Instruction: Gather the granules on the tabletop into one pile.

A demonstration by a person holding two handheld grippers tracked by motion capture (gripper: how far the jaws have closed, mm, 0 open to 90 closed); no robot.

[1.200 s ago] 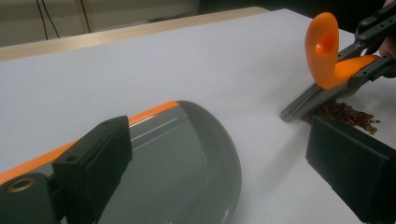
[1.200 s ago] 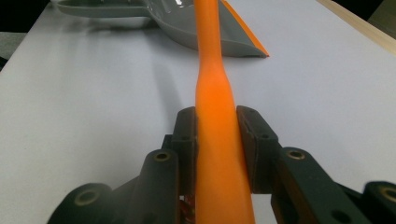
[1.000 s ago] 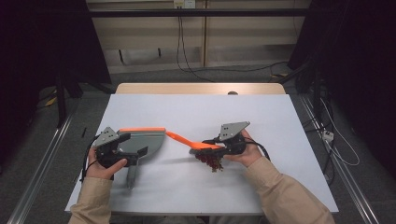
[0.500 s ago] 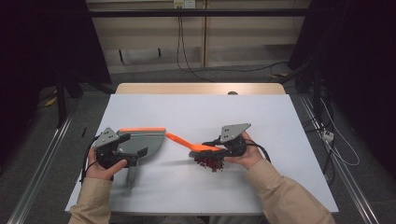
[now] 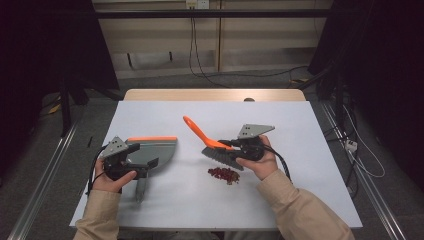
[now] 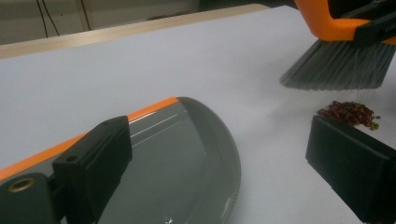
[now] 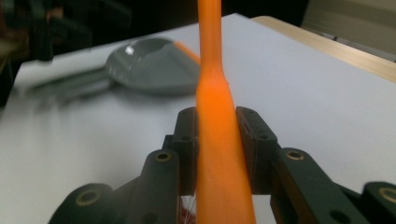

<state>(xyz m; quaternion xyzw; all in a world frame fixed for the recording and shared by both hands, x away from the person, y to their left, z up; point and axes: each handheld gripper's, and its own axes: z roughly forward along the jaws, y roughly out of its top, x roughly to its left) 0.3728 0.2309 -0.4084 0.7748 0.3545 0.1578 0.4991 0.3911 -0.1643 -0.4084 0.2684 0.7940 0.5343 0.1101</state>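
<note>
A grey dustpan (image 5: 152,150) with an orange rim lies flat on the white table (image 5: 300,125), its handle pointing toward the near edge. My left gripper (image 5: 140,161) hovers over it with jaws wide apart; in the left gripper view (image 6: 219,135) one jaw sits above the pan (image 6: 187,158) and the other beside it. My right gripper (image 5: 231,146) is shut on the orange handle (image 7: 217,116) of a brush (image 5: 220,156), held tilted with grey bristles (image 6: 341,70) just above a small pile of red crumbs (image 5: 223,174).
The table's wooden far edge (image 5: 215,95) borders a floor with cables (image 5: 200,60). Metal rails (image 5: 45,170) run along both sides of the table. Bare white tabletop stretches to the right of my right hand and along the far half.
The brush has risen off the crumbs. Its handle has swung from lying low toward the dustpan to pointing up and away. The left gripper and the dustpan have stayed put.
</note>
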